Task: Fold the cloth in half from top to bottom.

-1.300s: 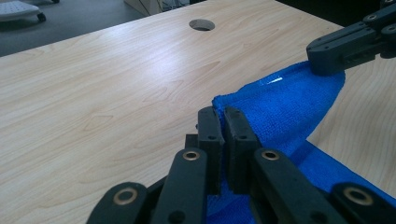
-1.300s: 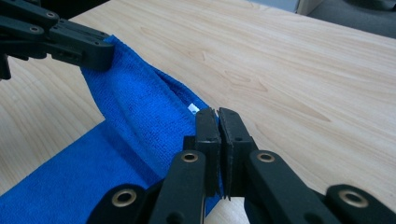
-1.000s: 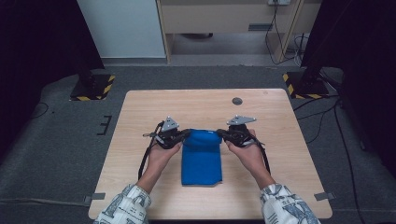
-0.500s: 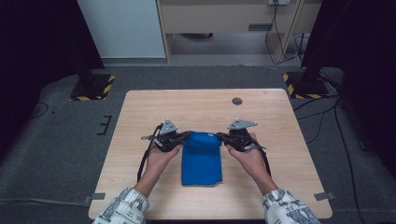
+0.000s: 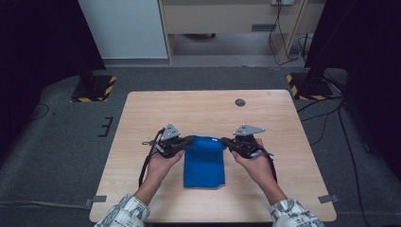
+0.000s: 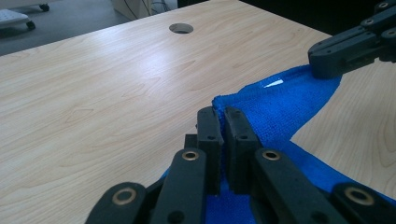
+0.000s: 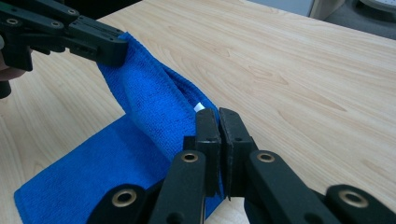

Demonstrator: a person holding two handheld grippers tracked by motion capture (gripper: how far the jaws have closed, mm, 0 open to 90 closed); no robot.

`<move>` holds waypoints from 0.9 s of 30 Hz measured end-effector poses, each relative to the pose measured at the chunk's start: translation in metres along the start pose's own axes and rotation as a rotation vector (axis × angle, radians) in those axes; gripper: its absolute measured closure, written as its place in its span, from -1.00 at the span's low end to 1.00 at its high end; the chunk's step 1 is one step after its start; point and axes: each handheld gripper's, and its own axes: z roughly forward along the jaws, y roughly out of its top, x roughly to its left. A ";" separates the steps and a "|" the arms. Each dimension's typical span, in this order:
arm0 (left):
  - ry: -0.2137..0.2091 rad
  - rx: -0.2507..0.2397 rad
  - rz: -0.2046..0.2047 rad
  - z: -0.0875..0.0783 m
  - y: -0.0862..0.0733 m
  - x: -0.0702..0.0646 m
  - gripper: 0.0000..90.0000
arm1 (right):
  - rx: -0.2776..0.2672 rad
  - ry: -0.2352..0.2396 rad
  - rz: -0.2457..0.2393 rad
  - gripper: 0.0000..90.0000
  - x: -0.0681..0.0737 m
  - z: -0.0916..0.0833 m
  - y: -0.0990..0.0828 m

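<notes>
A folded blue cloth (image 5: 204, 163) lies on the wooden table (image 5: 203, 111), its far edge lifted off the wood. My left gripper (image 5: 190, 140) is shut on the cloth's far left corner (image 6: 223, 103). My right gripper (image 5: 223, 141) is shut on the far right corner, where a small white tag (image 7: 199, 107) shows. In the left gripper view the blue cloth (image 6: 285, 100) spans to the right gripper (image 6: 327, 58). In the right gripper view the blue cloth (image 7: 144, 100) rises to the left gripper (image 7: 114, 49), and its near part lies flat on the table.
A round cable hole (image 5: 240, 102) sits in the table near its far edge, right of centre. Bare wood (image 5: 142, 127) surrounds the cloth on every side. Two black stands with yellow-striped feet (image 5: 94, 87) (image 5: 307, 85) flank the table's far corners on the grey floor.
The right hand has drifted slightly rightward with its corner, so the lifted far edge of the cloth is stretched a little wider. The left hand has stayed in place.
</notes>
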 end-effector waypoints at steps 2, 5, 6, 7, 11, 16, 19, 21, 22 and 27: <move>-0.004 0.006 0.004 -0.001 -0.002 -0.002 0.91 | 0.002 0.003 -0.002 0.95 0.000 -0.001 -0.002; -0.012 0.005 0.000 -0.002 -0.005 -0.004 0.91 | 0.007 0.008 0.003 0.95 0.002 -0.001 -0.005; -0.013 0.005 0.001 -0.003 -0.006 -0.004 0.91 | 0.010 0.010 -0.002 0.95 0.002 -0.002 -0.006; -0.015 0.003 -0.002 -0.003 -0.007 -0.004 0.91 | 0.009 0.012 0.000 0.95 0.003 -0.001 -0.007; -0.019 0.005 -0.007 -0.005 -0.011 -0.004 0.91 | 0.018 0.017 0.001 0.95 0.004 0.000 -0.008; -0.025 0.004 -0.009 -0.006 -0.015 -0.006 0.91 | 0.014 0.025 -0.004 0.95 0.007 -0.002 -0.009; -0.025 0.008 -0.006 -0.007 -0.018 -0.008 0.91 | 0.016 0.033 -0.007 0.95 0.008 -0.004 -0.011; -0.027 0.007 -0.007 -0.008 -0.019 -0.008 0.91 | 0.018 0.037 -0.004 0.95 0.010 -0.005 -0.013; -0.029 0.005 -0.008 -0.008 -0.020 -0.009 0.91 | 0.019 0.038 -0.001 0.95 0.010 -0.005 -0.014; -0.034 0.002 -0.004 -0.010 -0.022 -0.010 0.91 | 0.004 0.045 0.005 0.95 0.012 -0.008 -0.016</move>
